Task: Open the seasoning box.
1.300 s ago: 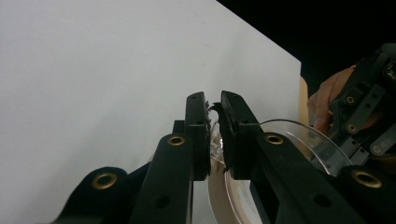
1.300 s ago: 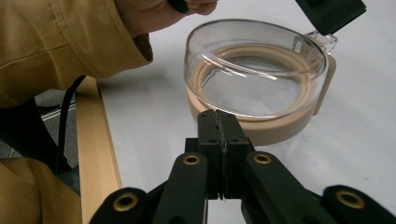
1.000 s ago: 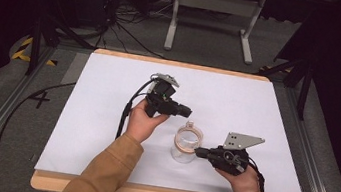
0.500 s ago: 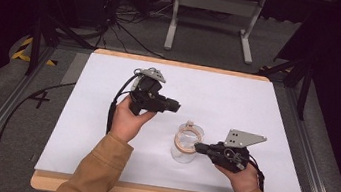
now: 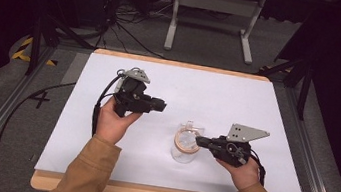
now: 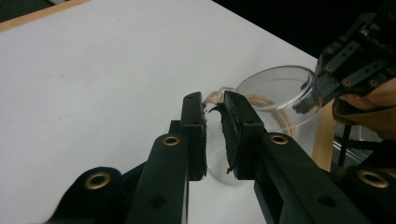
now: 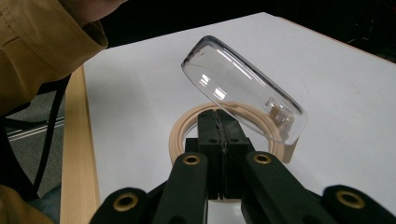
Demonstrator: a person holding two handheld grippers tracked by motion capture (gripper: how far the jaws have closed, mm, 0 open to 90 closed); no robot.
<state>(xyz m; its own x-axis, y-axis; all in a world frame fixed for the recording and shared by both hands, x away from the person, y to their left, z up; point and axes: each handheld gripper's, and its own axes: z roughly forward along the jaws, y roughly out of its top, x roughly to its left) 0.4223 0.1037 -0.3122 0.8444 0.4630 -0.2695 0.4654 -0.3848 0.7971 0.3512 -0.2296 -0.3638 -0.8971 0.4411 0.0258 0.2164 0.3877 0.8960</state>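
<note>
so the clear jar [image 5: 185,147] sits on the white table [image 5: 257,108], near-right of the middle, with its clear hinged lid [image 7: 243,88] tipped up open over the beige rim. right gripper [image 5: 201,140] has its jaws pinched tight on the near edge of that rim. left gripper [image 5: 161,106] is held up well left of the jar, jaws narrow with nothing between them.
</note>
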